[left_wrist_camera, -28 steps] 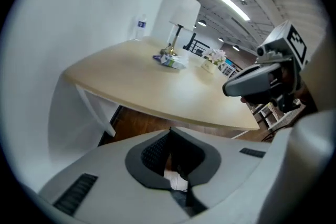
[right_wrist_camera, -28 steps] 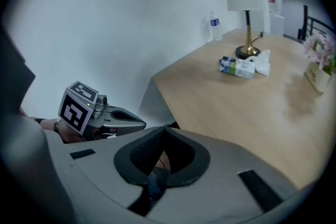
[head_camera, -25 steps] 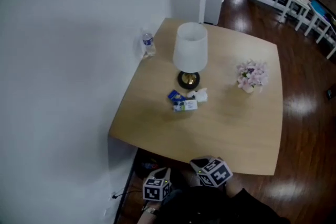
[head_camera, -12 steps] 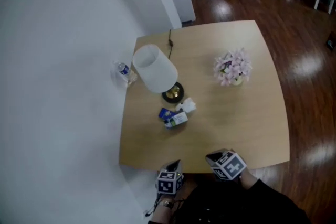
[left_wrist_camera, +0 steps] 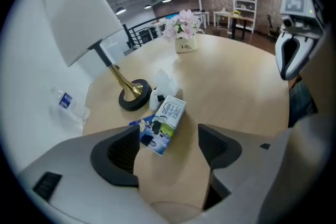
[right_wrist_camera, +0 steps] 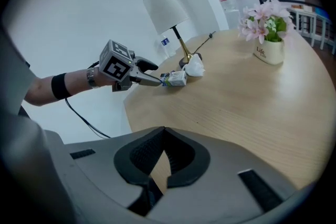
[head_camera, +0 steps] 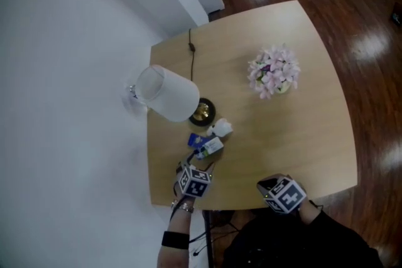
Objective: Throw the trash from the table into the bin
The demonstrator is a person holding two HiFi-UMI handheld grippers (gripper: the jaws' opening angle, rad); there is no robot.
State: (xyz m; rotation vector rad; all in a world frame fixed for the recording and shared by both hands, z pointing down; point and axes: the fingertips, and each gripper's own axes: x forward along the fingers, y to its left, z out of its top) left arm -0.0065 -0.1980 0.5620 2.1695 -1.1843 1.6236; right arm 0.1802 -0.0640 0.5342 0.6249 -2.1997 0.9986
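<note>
On the wooden table (head_camera: 289,135) a small milk carton (head_camera: 211,147) (left_wrist_camera: 167,120) lies on its side. A blue wrapper (head_camera: 195,139) (left_wrist_camera: 140,125) sits beside it, and a crumpled white tissue (head_camera: 220,129) (left_wrist_camera: 166,83) rests by the lamp base. My left gripper (head_camera: 200,167) (left_wrist_camera: 169,150) hangs over the table's near edge. Its jaws are opening, the carton's near end lies just between the fingertips, and the pads do not touch it. My right gripper (head_camera: 276,189) (right_wrist_camera: 164,134) is shut and empty at the near edge, further right. No bin is in view.
A white table lamp (head_camera: 171,94) (right_wrist_camera: 165,10) stands behind the trash, its cord running to the far edge. A pot of pink flowers (head_camera: 272,72) (right_wrist_camera: 266,34) stands far right. A water bottle (left_wrist_camera: 67,104) lies by the wall. White walls flank the table's left side.
My left gripper came up from below the table edge to the carton, rolled, and its jaws opened. The right gripper shifted a little right along the near edge. The head view swung.
</note>
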